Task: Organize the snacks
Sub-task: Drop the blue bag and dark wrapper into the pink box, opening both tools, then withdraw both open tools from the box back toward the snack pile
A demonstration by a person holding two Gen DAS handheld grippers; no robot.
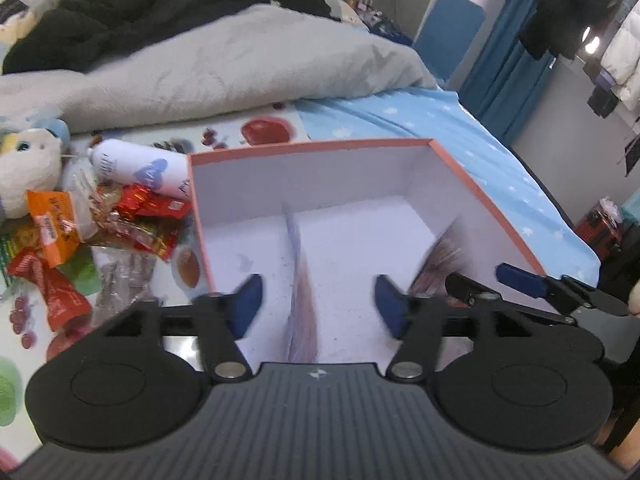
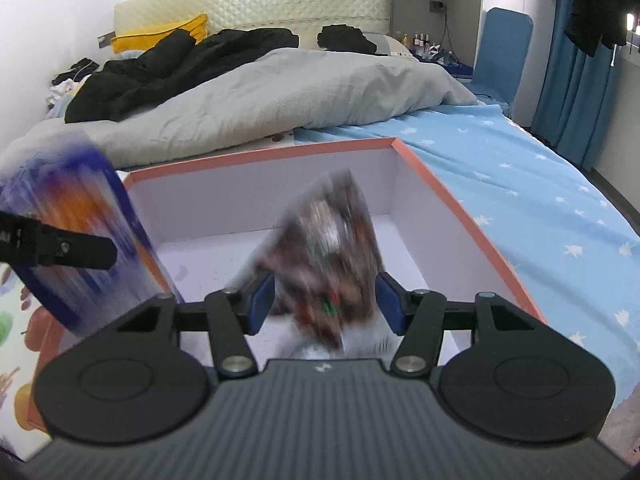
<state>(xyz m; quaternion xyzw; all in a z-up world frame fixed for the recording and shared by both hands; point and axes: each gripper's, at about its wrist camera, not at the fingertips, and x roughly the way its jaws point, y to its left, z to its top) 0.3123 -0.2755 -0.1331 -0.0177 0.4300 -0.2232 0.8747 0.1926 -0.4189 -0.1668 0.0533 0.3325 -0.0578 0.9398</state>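
While both tools gape wide over the pink-rimmed box (image 1: 484, 196), a grey duvet (image 1: 224, 68) covers the star-print bed (image 2: 520, 184).

a rumpled grey duvet (image 2: 280, 92) lies across the bed, black clothes (image 2: 160, 68) heaped on it beside a yellow pillow (image 2: 160, 34). blue curtains (image 2: 576, 80) hang right; a white plush toy (image 1: 24, 164) sits left.

We see a bed (image 2: 520, 184) with a star-patterned blue sheet, a rumpled grey duvet (image 2: 304, 92) and a quilted cream headboard (image 2: 256, 4). Blue curtains (image 2: 576, 92) hang at right beside pale walls (image 2: 44, 20).
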